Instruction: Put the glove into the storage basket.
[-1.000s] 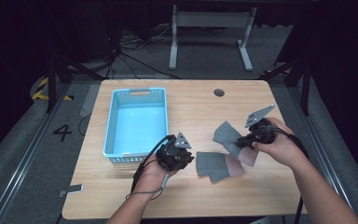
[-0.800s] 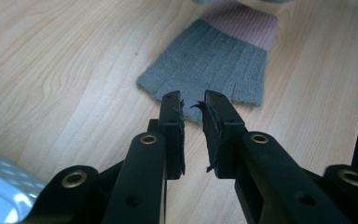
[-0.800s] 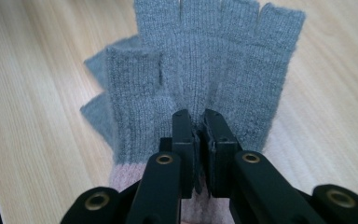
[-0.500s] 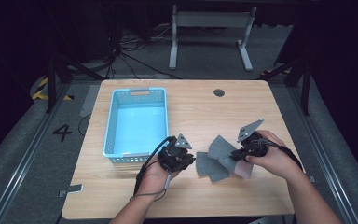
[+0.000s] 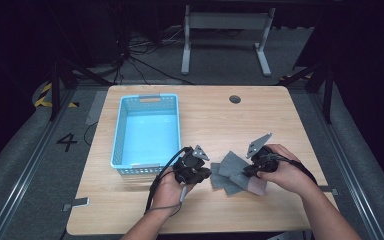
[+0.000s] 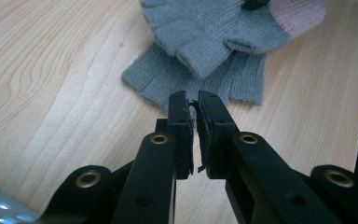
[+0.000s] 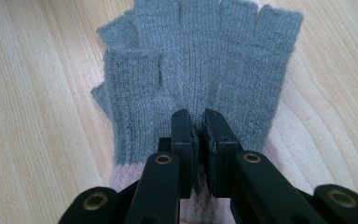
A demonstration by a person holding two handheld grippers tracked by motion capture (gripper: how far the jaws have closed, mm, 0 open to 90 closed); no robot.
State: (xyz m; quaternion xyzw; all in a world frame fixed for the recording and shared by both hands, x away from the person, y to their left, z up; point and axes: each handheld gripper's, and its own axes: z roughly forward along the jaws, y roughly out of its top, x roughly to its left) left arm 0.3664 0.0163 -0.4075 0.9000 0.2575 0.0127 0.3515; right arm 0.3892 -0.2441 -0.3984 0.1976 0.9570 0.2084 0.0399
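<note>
Right gripper (image 5: pixel 250 170) is down on the upper glove (image 7: pixel 200 70), jaws pinched nearly together with a fold of grey knit caught between the pads just above the pink cuff (image 7: pixel 135 175). The actual bite is hard to read, because the jaw blocks cover it in the right gripper view. Over to the left gripper (image 6: pixel 193 100): its jaws are almost closed too and have just been closing, their tips at the near edge of the lower glove (image 6: pixel 205 86). A frayed dark scrap sits in the slit between the pads, but whether any of the glove is caught there I cannot tell.

From the high view the two gloves (image 5: pixel 232 172) lie overlapped on the wooden table (image 5: pixel 280 120), between the two hands and just right of the blue basket (image 5: pixel 147 131). They blur into one grey patch there, partly covered by the right hand (image 5: pixel 285 172). In the left gripper view the top glove runs off the upper frame edge, and a corner of the basket peeks in at bottom left.
</note>
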